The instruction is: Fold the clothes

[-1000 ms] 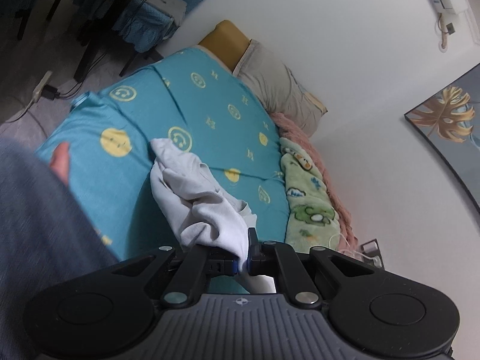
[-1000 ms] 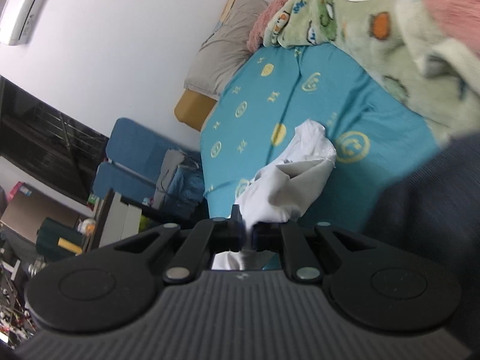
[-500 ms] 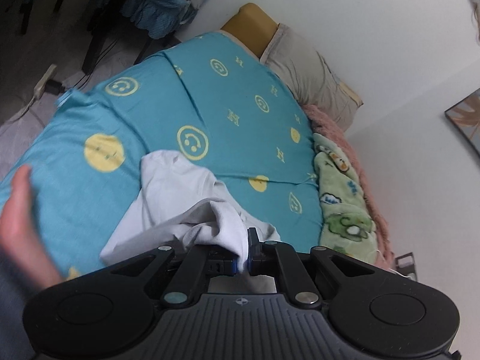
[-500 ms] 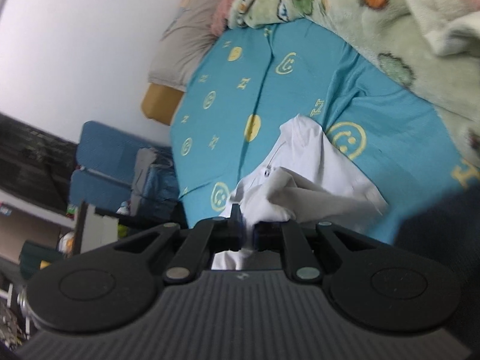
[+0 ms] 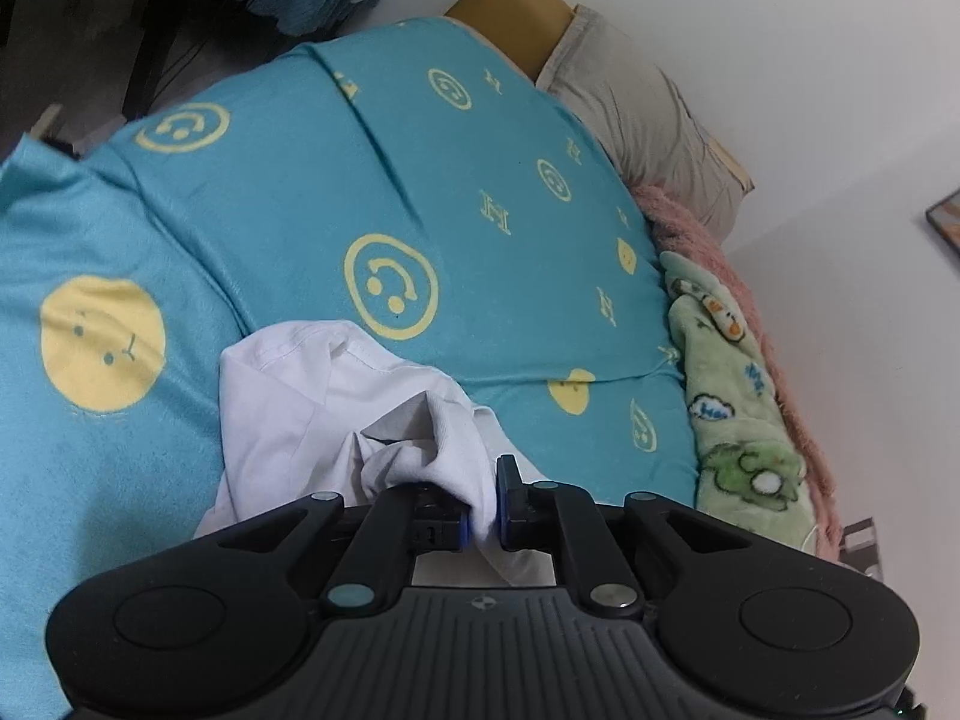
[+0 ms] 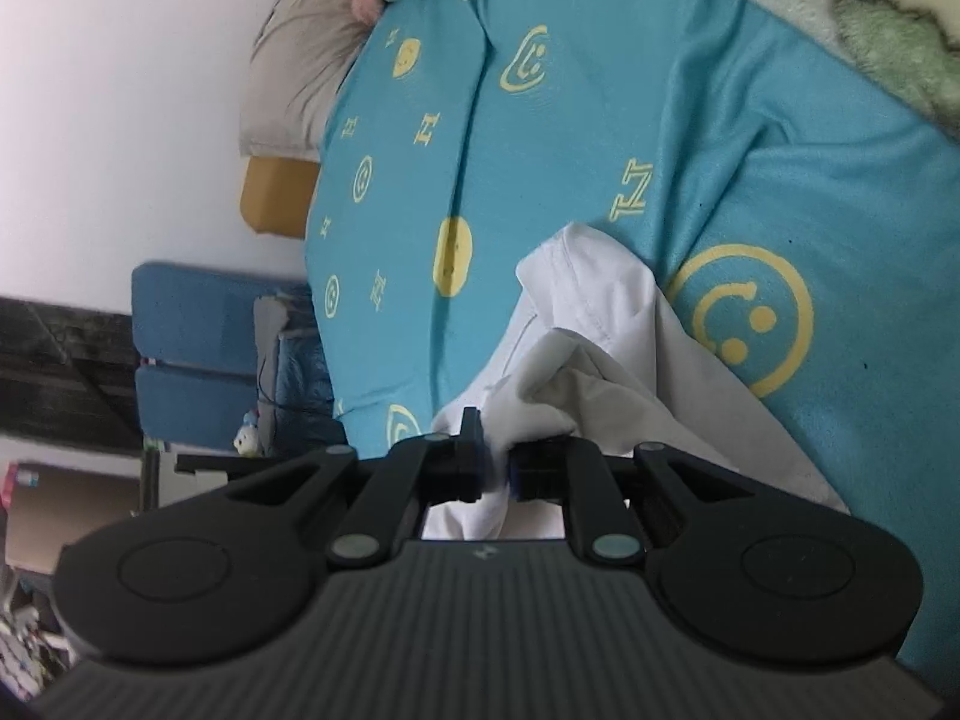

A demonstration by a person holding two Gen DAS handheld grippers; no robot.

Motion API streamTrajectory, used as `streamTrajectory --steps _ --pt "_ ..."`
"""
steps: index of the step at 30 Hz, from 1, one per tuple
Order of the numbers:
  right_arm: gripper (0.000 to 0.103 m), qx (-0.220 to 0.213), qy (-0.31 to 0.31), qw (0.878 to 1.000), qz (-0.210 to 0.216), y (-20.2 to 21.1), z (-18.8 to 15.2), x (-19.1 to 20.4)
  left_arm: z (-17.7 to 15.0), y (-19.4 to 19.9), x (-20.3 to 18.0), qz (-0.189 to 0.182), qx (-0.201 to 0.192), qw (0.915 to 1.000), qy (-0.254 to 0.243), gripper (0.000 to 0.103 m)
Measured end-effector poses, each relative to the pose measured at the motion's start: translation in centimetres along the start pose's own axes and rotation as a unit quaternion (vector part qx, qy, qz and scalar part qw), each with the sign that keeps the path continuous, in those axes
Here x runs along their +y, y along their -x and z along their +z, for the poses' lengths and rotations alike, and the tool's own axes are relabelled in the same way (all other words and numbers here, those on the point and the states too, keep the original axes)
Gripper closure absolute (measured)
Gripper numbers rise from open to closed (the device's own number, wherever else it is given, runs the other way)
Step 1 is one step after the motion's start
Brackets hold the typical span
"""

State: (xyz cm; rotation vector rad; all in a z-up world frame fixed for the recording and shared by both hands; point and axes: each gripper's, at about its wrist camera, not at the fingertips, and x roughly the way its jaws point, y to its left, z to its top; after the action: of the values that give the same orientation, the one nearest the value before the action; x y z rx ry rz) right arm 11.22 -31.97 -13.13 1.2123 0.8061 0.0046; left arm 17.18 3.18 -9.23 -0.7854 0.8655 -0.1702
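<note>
A white shirt (image 5: 312,414) lies bunched on the teal bedspread (image 5: 288,204) with yellow smiley faces. My left gripper (image 5: 483,519) is shut on a fold of the white shirt close to the bed surface. In the right wrist view the same shirt (image 6: 594,324) spreads over the bedspread (image 6: 600,138), and my right gripper (image 6: 495,468) is shut on another bunched edge of it. The cloth passes between both pairs of fingers and hangs below them.
A grey pillow (image 5: 648,120) and a mustard cushion (image 5: 516,12) lie at the head of the bed. A green cartoon blanket (image 5: 732,396) over a pink one runs along the wall side. A blue chair (image 6: 198,354) and clutter stand beside the bed.
Both grippers have come down toward the bed with the shirt, which now rests more spread on the bedspread. The person's hand and grey clothing have left both views.
</note>
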Motion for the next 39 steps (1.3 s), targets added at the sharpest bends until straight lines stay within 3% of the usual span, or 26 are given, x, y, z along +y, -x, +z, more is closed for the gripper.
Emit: streamTrajectory --steps 6,10,14,15,16,17,18,19,21,25,26,27,28,32,35,39 --pt "0.091 -0.014 0.042 0.999 0.011 -0.8 1.0 1.6 1.4 -0.2 -0.9 -0.021 -0.028 0.9994 -0.002 0.094" --pt "0.091 -0.022 0.045 0.999 0.012 -2.7 3.0 2.1 2.7 -2.3 -2.5 -0.017 -0.036 0.9981 -0.046 0.094" --pt "0.090 -0.013 0.038 0.999 0.009 -4.1 4.1 1.2 2.7 -3.8 -3.5 0.007 -0.027 0.9947 -0.100 0.086" --pt "0.085 -0.009 0.033 0.999 0.012 -4.0 4.1 1.0 2.5 -3.9 -3.6 0.012 -0.025 0.9937 -0.109 0.075" --pt "0.063 -0.005 0.034 0.999 0.015 -3.9 4.0 0.9 2.2 -3.7 -3.8 0.014 -0.025 0.9928 -0.117 0.067" --pt "0.045 -0.005 0.044 0.999 0.019 -3.6 3.6 1.2 1.8 -3.2 -4.0 0.016 -0.030 0.9908 -0.131 0.052" --pt "0.013 -0.007 0.062 0.998 0.022 -3.2 3.0 1.7 1.4 -2.6 -4.3 0.017 -0.035 0.9885 -0.146 0.041" --pt "0.010 -0.009 0.080 0.996 0.026 -2.7 2.4 2.2 1.0 -2.1 -4.6 0.019 -0.040 0.9860 -0.161 0.037" --pt "0.010 -0.013 0.115 0.993 0.033 -1.9 1.2 3.2 0.1 -1.0 -5.6 0.024 -0.051 0.9784 -0.199 0.025" --pt "0.011 -0.017 0.219 0.975 0.019 -1.2 -1.4 5.1 -1.8 -0.3 -7.2 0.026 -0.049 0.9634 -0.262 0.022" --pt "0.014 -0.017 0.246 0.969 0.000 -1.7 -1.7 5.4 -2.1 -0.8 -7.4 0.036 -0.046 0.9603 -0.273 0.022" --pt "0.032 -0.017 0.272 0.962 -0.018 -2.1 -1.9 5.7 -2.3 -1.2 -7.6 0.046 -0.044 0.9569 -0.283 0.022" --pt "0.036 -0.018 0.294 0.955 -0.038 -2.7 -2.0 5.9 -2.5 -2.0 -7.6 0.055 -0.038 0.9553 -0.288 0.022" --pt "0.037 -0.022 0.342 0.934 -0.098 -5.9 -0.8 5.5 -2.5 -5.5 -6.7 0.087 -0.012 0.9512 -0.296 0.023" --pt "0.039 -0.014 0.358 0.926 -0.120 -7.7 -0.5 4.7 -2.4 -8.0 -5.4 0.115 0.016 0.9486 -0.294 0.025" --pt "0.037 -0.012 0.384 0.913 -0.137 -8.7 -0.8 4.6 -2.9 -8.2 -5.5 0.125 0.013 0.9390 -0.320 0.025"
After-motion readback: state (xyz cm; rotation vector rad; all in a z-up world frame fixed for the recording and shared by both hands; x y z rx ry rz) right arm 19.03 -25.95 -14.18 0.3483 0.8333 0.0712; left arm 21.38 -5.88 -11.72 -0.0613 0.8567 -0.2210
